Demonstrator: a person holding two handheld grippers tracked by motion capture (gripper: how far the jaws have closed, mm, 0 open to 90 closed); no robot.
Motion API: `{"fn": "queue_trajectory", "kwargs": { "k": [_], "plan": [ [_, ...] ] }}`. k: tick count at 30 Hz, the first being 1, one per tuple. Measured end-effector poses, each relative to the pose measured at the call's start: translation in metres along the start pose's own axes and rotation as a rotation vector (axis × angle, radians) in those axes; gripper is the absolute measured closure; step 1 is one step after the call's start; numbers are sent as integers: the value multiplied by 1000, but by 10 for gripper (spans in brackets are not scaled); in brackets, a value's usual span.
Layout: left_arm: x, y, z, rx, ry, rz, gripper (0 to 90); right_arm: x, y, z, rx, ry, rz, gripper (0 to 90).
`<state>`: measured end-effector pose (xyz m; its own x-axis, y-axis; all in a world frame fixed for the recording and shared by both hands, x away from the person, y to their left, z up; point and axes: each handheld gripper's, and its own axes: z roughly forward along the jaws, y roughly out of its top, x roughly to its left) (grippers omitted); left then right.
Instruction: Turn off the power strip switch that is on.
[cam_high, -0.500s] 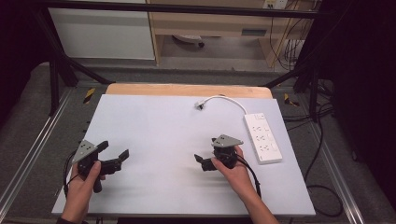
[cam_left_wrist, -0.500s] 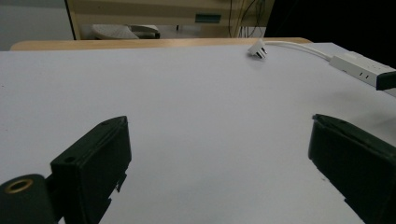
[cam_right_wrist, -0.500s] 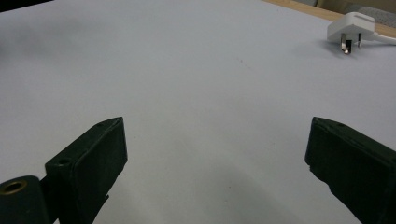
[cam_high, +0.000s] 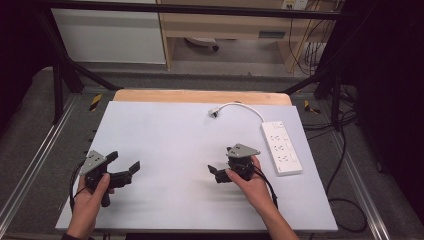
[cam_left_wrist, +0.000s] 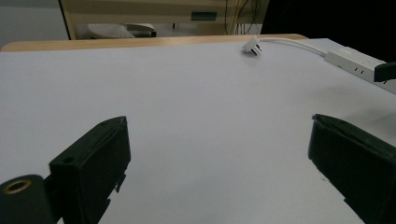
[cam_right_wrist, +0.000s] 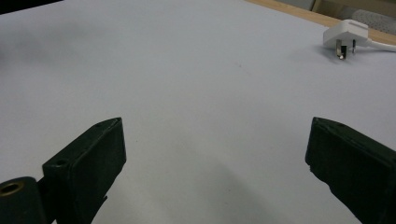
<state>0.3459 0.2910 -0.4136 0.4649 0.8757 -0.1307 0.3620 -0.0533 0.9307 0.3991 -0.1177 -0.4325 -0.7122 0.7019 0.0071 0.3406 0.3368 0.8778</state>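
Both my grippers sit low over the pale grey table top (cam_high: 165, 135), jaws spread wide with nothing between them. My left gripper (cam_high: 124, 166) is down at 8 o'clock, my right gripper (cam_high: 220, 167) around 5 o'clock. The white rectangular plastic power strip (cam_high: 280, 147) lies just beside the right one at 3 o'clock, long axis running 11 to 5. Its white cord (cam_high: 240, 105) curves off toward 12, and the white three-pin plug (cam_right_wrist: 343, 35) lies on its side, pins toward the near edge.
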Motion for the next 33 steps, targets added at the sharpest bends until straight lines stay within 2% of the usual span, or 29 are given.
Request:
{"fn": "queue_trajectory", "kwargs": {
  "k": [4, 11, 17, 26, 33],
  "plan": [
    [0, 0, 0, 0, -2, -1, 56, -1, 4, 0, -12, 1, 5, 59],
    [0, -1, 1, 10, 1, 3, 54, -11, 19, -1, -13, 19, 60, 61],
    [-1, -1, 2, 8, -3, 0, 52, -19, 27, 1, -19, -1, 78, 60],
    [-3, -2, 6, 22, -10, 7, 50, -23, 41, 4, -18, -17, 75, 54],
    [-2, -2, 6, 18, -4, 1, 51, -28, 56, 6, -22, -28, 94, 51]
  ]
}}
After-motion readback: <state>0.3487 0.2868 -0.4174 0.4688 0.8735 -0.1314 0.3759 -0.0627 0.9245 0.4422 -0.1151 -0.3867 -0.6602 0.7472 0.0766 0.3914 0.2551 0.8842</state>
